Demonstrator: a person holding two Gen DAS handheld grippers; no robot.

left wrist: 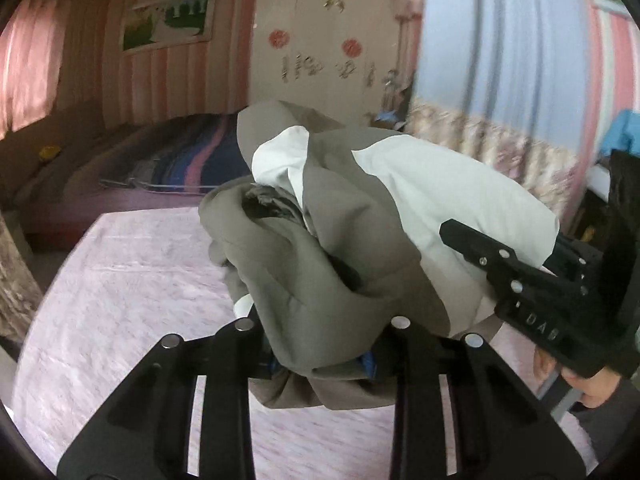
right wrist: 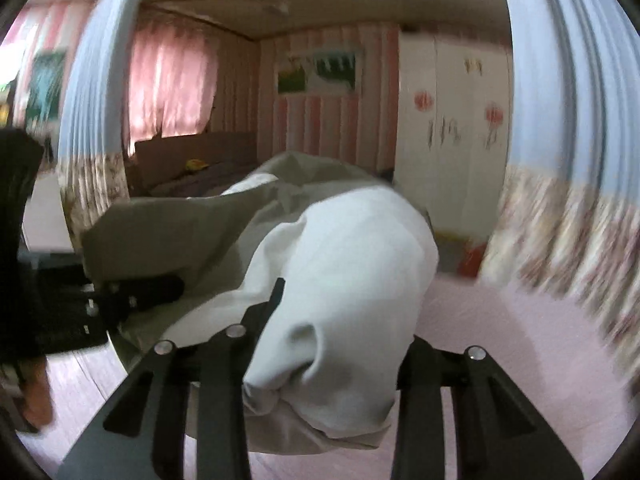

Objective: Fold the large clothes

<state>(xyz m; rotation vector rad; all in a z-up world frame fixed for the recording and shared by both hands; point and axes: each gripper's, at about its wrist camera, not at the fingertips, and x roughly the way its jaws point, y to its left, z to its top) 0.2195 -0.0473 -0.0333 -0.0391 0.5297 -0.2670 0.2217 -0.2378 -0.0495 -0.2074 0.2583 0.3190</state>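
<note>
A large grey-and-white garment (left wrist: 320,248) hangs bunched above the pink-covered table (left wrist: 120,300). My left gripper (left wrist: 324,332) is shut on a thick wad of its grey cloth, which fills the gap between the fingers. From the right, one finger (left wrist: 480,250) of my right gripper reaches into the white part. In the right wrist view the garment (right wrist: 352,264) bulges white between my right gripper (right wrist: 340,340), which is shut on it. The left gripper's finger (right wrist: 160,292) grips the grey edge at the left. Both views are blurred.
A bed with a striped blanket (left wrist: 180,164) stands behind the table. Beyond it are a white wardrobe (left wrist: 320,40) and pink striped walls. A blue curtain with a floral hem (left wrist: 500,40) hangs close on the right. A person's hand (left wrist: 592,392) holds the right gripper.
</note>
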